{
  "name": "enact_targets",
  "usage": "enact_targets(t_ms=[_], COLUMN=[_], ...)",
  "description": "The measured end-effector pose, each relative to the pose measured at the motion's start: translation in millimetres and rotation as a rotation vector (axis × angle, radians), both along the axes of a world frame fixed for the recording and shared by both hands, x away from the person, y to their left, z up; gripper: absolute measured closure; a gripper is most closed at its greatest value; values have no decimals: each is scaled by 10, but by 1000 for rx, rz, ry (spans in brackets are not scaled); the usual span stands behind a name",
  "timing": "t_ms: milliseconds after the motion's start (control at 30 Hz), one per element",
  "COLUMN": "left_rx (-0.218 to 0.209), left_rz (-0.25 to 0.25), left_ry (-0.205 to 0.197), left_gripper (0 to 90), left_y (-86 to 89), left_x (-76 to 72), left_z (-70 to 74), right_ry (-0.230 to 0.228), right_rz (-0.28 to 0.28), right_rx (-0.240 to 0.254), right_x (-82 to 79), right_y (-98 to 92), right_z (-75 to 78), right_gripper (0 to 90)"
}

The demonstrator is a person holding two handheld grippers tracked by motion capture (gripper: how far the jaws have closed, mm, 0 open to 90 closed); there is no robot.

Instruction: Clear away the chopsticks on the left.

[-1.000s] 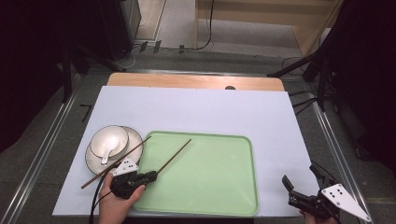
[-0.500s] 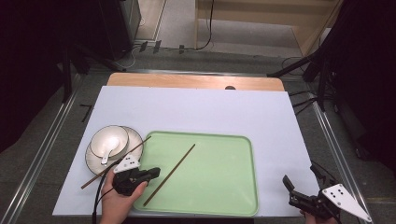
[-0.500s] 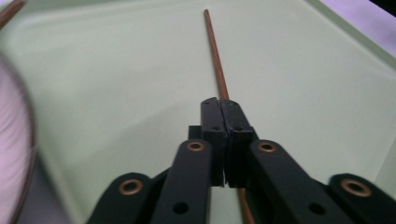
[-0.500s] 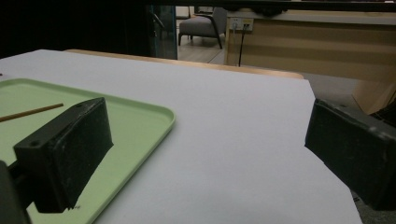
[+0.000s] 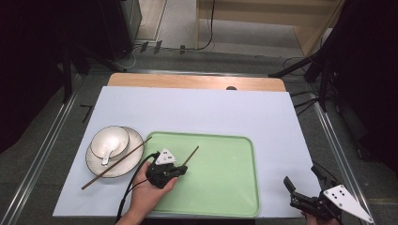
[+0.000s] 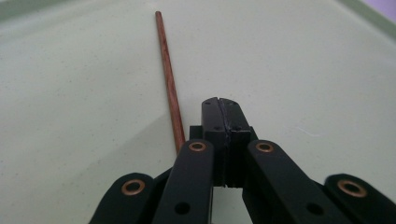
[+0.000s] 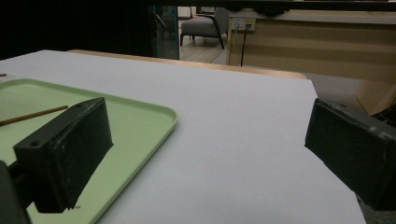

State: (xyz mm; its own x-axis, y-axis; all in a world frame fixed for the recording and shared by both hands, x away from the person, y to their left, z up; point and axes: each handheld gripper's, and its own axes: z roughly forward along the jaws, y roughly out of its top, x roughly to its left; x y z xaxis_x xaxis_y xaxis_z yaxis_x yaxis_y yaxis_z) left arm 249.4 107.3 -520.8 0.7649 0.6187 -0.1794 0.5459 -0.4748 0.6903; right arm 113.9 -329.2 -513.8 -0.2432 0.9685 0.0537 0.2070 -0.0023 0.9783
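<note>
From the high view, the person's left hand (image 5: 145,194) is holding the left claw (image 5: 177,169) low over the near left part of the flat pale-green plastic tray (image 5: 220,187), which is lying on the white-covered tabletop (image 5: 211,110). A thin brown wooden chopstick (image 5: 190,156) is sticking out past the claw's tip, its long axis slanting away and to the right across the tray; a second brown wooden chopstick (image 5: 117,162) is resting across the rim of the white black-edged plate (image 5: 96,165), which is carrying a white bowl with a white spoon (image 5: 109,146). The right claw (image 5: 305,199) is sitting at the tabletop's near right corner, well apart from both sticks, so the left hand is by far the nearer one. In the left gripper view, the left claw's (image 6: 220,103) jaws are pressing fully together with nothing visible between them, and the chopstick (image 6: 167,79) is lying on the tray (image 6: 303,70) just beside them on their left, running almost parallel to them and on ahead; whether stick and claw are touching is hard to tell. Any pickup would likely be needing the jaws opened and shifted toward that side. In the right gripper view, the right claw (image 7: 205,163) is gaping wide and holding nothing, hovering over the white tabletop (image 7: 243,140) beside the tray's corner (image 7: 154,121), with the chopstick's end (image 7: 35,114) far off at the left.
</note>
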Motion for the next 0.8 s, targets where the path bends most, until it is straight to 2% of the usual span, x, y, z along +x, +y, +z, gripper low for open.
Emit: enact_targets(t_ms=[33, 67, 100, 133, 300, 467, 633, 667, 700, 800], left_rx=[0, 23, 23, 40, 43, 56, 74, 95, 102, 94], left_rz=[0, 15, 15, 34, 79, 163, 201, 215, 225, 245], left_ry=[0, -1, -1, -6, 8, 12, 6, -12, -13, -7], left_gripper=[900, 900, 900, 900, 900, 900, 900, 900, 900, 900], left_y=[0, -2, -2, 20, 105, 278, 374, 404, 421, 481], left_x=[0, 10, 10, 19, 58, 114, 124, 126, 132, 156], left_z=[0, -12, -12, -18, -15, 8, 29, 38, 35, 35], right_ry=[-1, -2, -2, -1, -1, 0, 2, 2, 3, 2], right_rz=[1, 1, 1, 2, 3, 3, 1, 3, 3, 2], right_rx=[0, 0, 0, 4, 4, 1, 2, 0, 0, 2], right_x=[0, 0, 0, -1, 4, 0, 5, 7, 6, 3], right_y=[0, -2, -2, -5, -14, -2, 1, 4, 5, 4], right_z=[0, -1, -1, -3, -8, -2, -5, -7, -6, -5], right_gripper=[8, 8, 8, 8, 8, 8, 8, 8, 8, 8])
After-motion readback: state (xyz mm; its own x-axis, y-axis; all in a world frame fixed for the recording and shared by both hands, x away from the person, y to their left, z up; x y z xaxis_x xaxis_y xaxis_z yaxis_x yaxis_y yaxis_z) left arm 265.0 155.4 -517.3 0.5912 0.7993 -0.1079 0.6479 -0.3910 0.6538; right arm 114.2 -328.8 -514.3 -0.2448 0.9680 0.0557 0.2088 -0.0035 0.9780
